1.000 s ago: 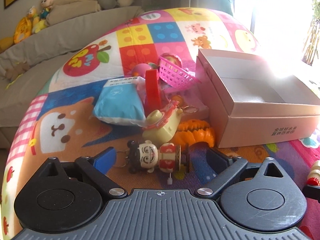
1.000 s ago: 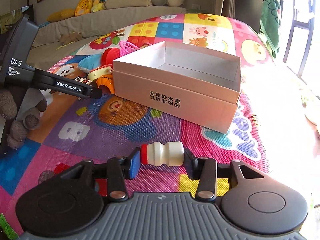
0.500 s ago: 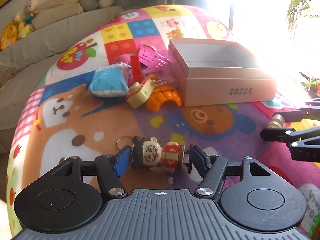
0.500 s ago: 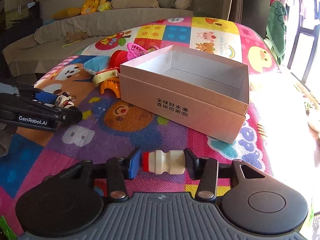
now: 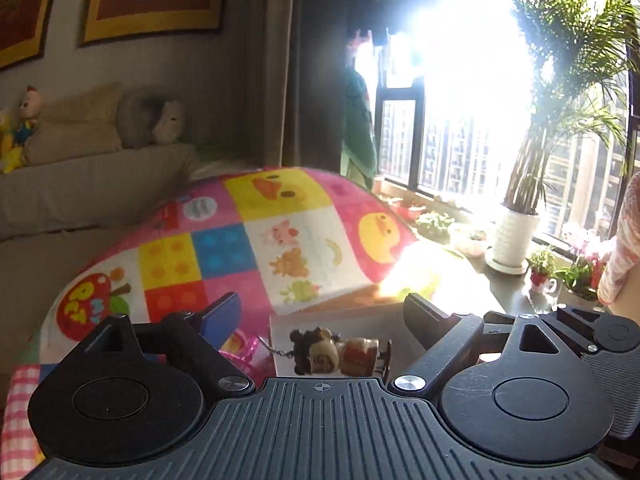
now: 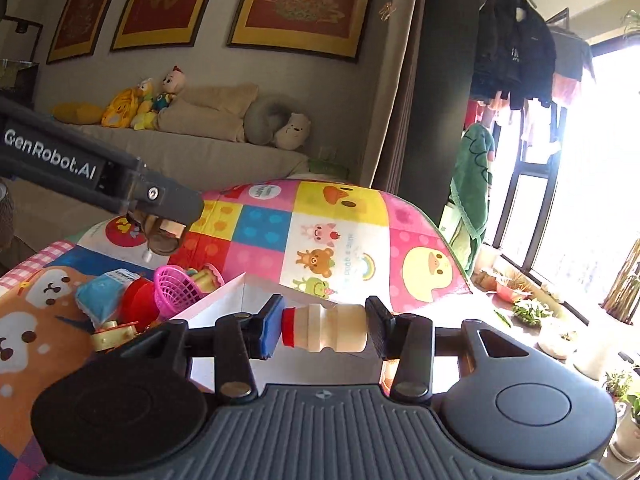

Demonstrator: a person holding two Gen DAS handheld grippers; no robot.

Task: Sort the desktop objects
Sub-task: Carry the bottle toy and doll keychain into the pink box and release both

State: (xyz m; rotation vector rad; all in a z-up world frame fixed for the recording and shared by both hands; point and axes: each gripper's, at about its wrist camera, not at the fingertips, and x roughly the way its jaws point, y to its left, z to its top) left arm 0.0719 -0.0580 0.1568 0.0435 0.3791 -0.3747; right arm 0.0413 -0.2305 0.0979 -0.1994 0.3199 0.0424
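Note:
In the left wrist view my left gripper (image 5: pixel 322 312) is open, its fingers wide apart. The doll keychain (image 5: pixel 340 352) shows below and between them, free of both pads, over the pink cardboard box (image 5: pixel 340 320). In the right wrist view my right gripper (image 6: pixel 326 326) is shut on a small white bottle with a red cap (image 6: pixel 326 330), held sideways above the box (image 6: pixel 224 304). The left gripper (image 6: pixel 160 204) hangs at upper left, the doll (image 6: pixel 162 236) just under it.
Left of the box lie a pink basket (image 6: pixel 176 290), a blue pouch (image 6: pixel 100 296), a red toy (image 6: pixel 138 304) and a yellow toy (image 6: pixel 114 330) on the colourful play mat (image 6: pixel 340 232). A sofa with plush toys (image 6: pixel 160 96) stands behind. Potted plants (image 5: pixel 516 236) line the window.
Both grippers rose from the mat and moved over the box. The left gripper opened and let go of the doll. The right still grips the bottle.

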